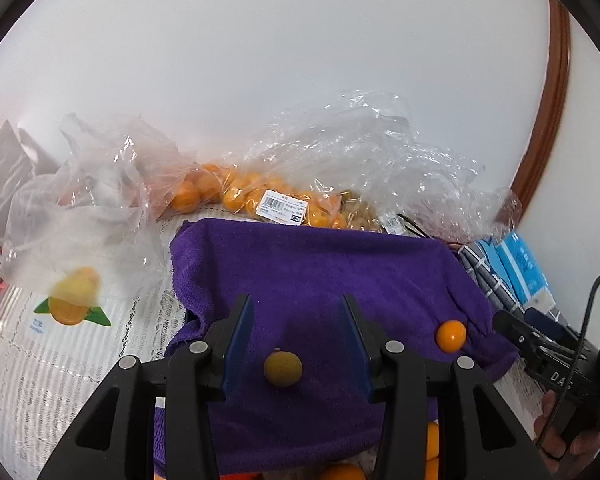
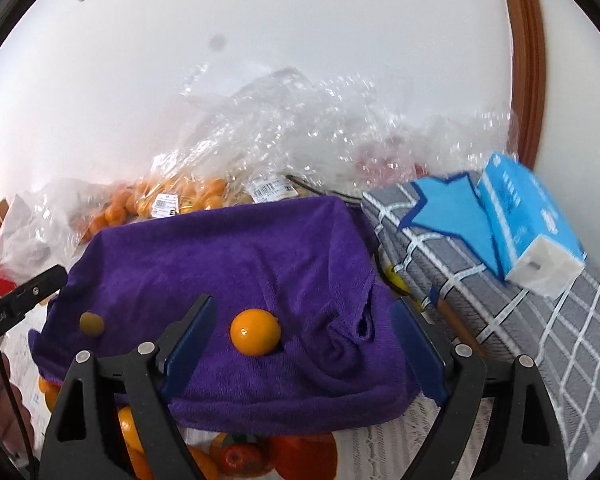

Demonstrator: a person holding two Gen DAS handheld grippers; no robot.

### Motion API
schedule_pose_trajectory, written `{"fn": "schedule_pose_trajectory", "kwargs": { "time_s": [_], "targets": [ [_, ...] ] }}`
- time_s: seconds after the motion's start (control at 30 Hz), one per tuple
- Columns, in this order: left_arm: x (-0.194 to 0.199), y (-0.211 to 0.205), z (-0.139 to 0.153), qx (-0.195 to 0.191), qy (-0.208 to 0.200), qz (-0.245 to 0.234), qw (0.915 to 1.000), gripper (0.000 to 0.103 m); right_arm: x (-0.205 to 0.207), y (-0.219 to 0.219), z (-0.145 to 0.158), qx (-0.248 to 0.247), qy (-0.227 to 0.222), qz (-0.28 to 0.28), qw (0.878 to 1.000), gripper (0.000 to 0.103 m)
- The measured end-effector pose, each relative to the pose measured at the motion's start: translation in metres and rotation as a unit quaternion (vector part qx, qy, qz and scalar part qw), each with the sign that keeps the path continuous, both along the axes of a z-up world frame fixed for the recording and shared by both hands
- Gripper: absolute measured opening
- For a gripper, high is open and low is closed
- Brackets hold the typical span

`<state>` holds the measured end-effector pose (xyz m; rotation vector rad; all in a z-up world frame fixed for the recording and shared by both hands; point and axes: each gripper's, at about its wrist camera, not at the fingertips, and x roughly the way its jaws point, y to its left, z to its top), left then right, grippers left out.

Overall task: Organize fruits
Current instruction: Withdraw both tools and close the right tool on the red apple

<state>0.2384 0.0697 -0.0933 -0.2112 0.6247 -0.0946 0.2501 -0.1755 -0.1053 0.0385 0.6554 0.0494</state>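
Purple towel (image 1: 320, 272): one orange kumquat (image 1: 451, 335), one olive fruit (image 1: 283, 368); left gripper (image 1: 296, 344), right gripper (image 2: 304, 340) both released, empty

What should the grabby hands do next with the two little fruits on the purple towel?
Probably reach back for more: both the brownish fruit and orange fruit lie loose on the purple towel, and the left gripper and right gripper are open, holding nothing.

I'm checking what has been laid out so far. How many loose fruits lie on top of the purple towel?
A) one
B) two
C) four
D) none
B: on the purple towel lie a bright orange fruit and a smaller dull yellow-green fruit, apart from each other; both wrist views show just these two.
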Motion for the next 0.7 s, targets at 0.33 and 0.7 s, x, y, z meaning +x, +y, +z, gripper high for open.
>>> {"fn": "schedule_pose_trajectory", "kwargs": {
  "time_s": [0.33,0.7],
  "targets": [
    [-0.043,0.001,0.011,0.008,0.012,-0.048,0.9987,0.042,-0.061,0.023,0.011,-0.023,-0.020,0.013,0.999,0.088],
    [-0.093,0.031,-0.034,-0.008,0.048,-0.025,0.9985,0.042,-0.091,0.024,-0.015,0.017,0.043,0.016,0.999,0.075]
  ]
}}
